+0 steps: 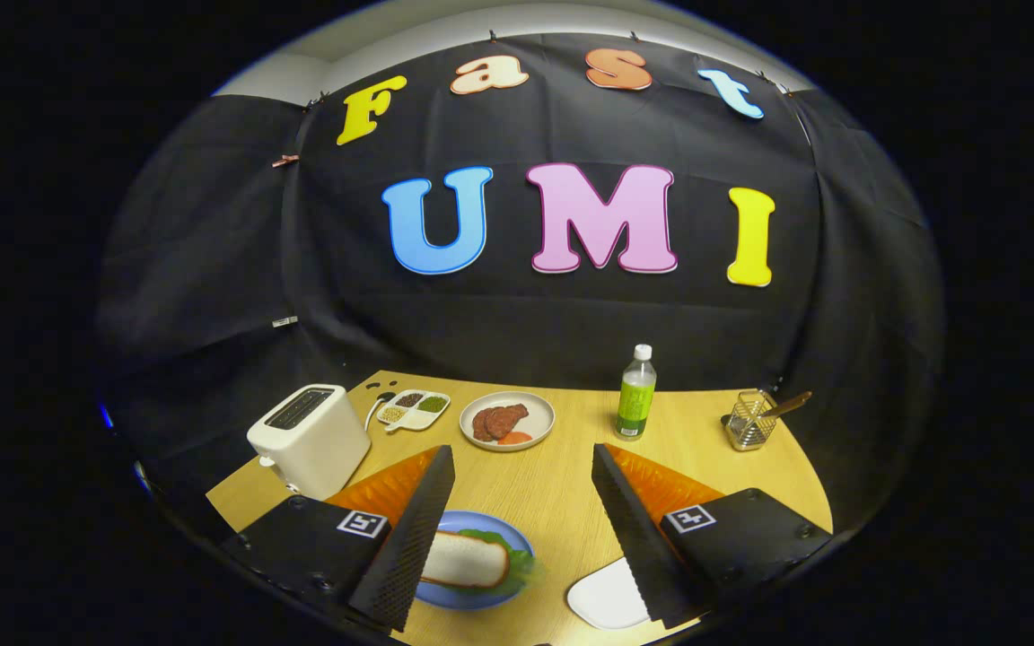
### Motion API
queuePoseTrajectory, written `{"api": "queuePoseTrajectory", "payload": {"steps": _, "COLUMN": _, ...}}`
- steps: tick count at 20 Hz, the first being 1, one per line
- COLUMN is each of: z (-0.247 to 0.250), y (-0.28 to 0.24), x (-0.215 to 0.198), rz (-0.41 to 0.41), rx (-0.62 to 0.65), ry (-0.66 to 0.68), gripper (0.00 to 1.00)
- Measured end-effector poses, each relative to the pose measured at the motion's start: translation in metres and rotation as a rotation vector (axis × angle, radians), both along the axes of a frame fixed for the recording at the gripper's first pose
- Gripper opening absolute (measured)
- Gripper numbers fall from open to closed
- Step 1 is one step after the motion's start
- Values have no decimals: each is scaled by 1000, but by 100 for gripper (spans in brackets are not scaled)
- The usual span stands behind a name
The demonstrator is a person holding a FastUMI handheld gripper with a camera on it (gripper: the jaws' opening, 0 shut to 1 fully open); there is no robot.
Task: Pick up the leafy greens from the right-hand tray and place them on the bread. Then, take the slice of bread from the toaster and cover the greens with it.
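My gripper (517, 529) is open above the table, nothing between its fingers. A blue plate (499, 536) lies just beside the left finger, partly hidden by it. On the plate a slice of bread (465, 560) rests on top of leafy greens (517, 565), whose green edge sticks out around the slice. A white tray (609, 596) lies by the right finger, its visible part bare. The white toaster (309, 438) stands beyond the left finger at the table's left; its slot looks dark and I see no bread sticking up from it.
A round plate with brown meat slices (506, 420) sits beyond the fingers in the middle. A divided dish of seasonings (413, 409) lies next to the toaster. A green-labelled bottle (635, 395) and a wire holder with a utensil (750, 420) stand at the far right.
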State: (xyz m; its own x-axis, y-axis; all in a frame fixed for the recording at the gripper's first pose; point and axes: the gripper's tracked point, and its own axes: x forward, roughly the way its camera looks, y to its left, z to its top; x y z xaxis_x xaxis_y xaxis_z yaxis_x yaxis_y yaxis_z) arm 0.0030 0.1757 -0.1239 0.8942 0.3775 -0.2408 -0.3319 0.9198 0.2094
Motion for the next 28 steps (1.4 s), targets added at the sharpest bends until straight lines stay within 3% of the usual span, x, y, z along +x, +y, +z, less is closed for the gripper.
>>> {"api": "queuePoseTrajectory", "payload": {"steps": 12, "z": 79, "y": -68, "x": -22, "rz": -125, "rx": -35, "ry": -174, "gripper": 96}}
{"api": "queuePoseTrajectory", "payload": {"steps": 19, "z": 89, "y": -104, "x": -27, "rz": -189, "rx": -47, "ry": -194, "gripper": 96}}
{"api": "queuePoseTrajectory", "payload": {"steps": 28, "z": 87, "y": -107, "x": -26, "rz": -191, "rx": -37, "ry": -185, "gripper": 96}}
